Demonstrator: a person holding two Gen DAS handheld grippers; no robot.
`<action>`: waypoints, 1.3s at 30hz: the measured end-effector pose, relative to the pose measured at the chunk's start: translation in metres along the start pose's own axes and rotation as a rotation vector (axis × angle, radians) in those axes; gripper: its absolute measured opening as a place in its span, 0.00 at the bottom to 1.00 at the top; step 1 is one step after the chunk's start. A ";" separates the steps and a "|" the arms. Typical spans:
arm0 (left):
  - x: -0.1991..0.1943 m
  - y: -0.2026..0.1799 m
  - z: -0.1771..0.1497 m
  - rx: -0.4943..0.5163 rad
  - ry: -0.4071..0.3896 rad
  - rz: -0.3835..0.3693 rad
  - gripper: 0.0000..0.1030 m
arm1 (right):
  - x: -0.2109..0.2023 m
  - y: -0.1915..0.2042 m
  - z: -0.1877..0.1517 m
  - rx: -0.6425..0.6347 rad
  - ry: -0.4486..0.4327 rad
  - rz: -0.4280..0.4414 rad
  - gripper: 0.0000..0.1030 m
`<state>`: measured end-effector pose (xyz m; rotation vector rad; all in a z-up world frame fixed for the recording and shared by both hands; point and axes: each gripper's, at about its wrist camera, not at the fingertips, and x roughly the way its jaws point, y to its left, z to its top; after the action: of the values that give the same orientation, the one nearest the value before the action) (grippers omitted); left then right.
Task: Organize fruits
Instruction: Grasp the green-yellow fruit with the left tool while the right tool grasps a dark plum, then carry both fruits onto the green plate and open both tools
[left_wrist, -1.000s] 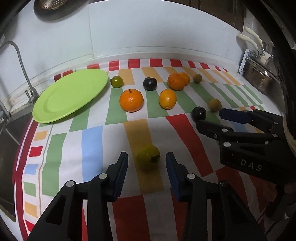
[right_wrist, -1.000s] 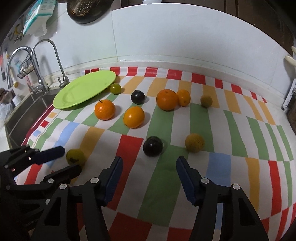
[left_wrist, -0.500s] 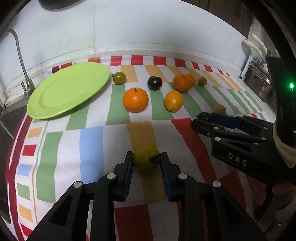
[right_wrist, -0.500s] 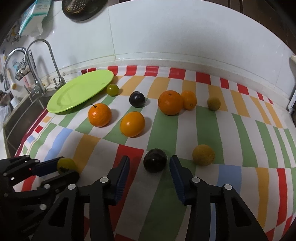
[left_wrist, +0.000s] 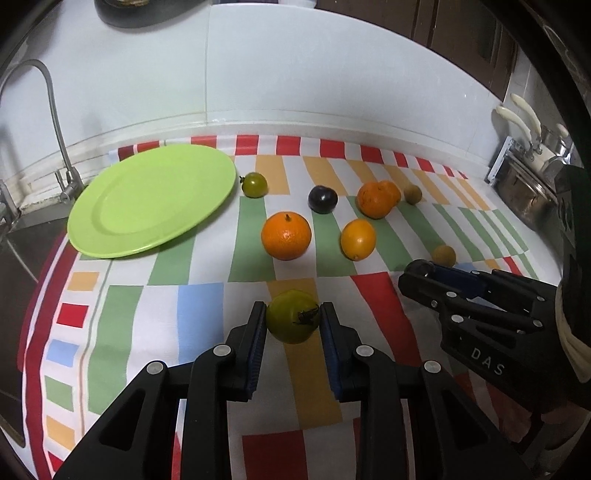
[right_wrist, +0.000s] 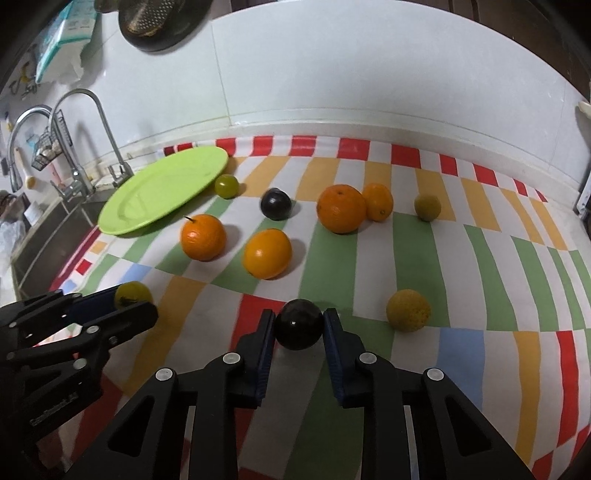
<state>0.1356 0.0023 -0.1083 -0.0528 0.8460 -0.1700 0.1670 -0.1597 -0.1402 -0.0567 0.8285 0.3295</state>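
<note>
Left wrist view gives me the left tool (left_wrist: 293, 321) pinched narrow on a yellow-green fruit (left_wrist: 293, 320), both blue pads touching its sides, dark stem scar facing the lens. It sits at lower centre of the frame on an orange stripe of the striped cloth (left_wrist: 155, 306) covering the table. At right, the right tool (left_wrist: 424, 275) shows only side-on, a dark fruit barely peeking at its tip.

Right wrist view fills that in: the right tool (right_wrist: 299, 328) grips a glossy dark plum (right_wrist: 299, 329) at lower centre, pads against both sides. It also shows a speckled yellow fruit (right_wrist: 408, 310) just right of the plum, and the left tool (right_wrist: 129, 302) at lower left with its green fruit between the fingers.

Half a second ago both tools were wider, with gaps beside each fruit; now both have closed onto them.

Upper left, the green plate (left_wrist: 147, 206) holds nothing. Oranges (left_wrist: 286, 235) and small fruits lie across mid-frame.
</note>
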 end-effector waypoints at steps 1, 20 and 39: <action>-0.004 0.001 0.000 -0.001 -0.006 0.002 0.28 | -0.003 0.002 0.000 -0.003 -0.007 0.007 0.27; -0.076 0.023 0.009 -0.020 -0.136 0.094 0.28 | -0.063 0.056 0.020 -0.076 -0.119 0.114 0.27; -0.075 0.084 0.042 -0.051 -0.181 0.172 0.28 | -0.037 0.106 0.079 -0.130 -0.157 0.210 0.27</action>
<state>0.1292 0.0966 -0.0346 -0.0427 0.6704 0.0184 0.1674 -0.0555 -0.0510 -0.0642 0.6574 0.5782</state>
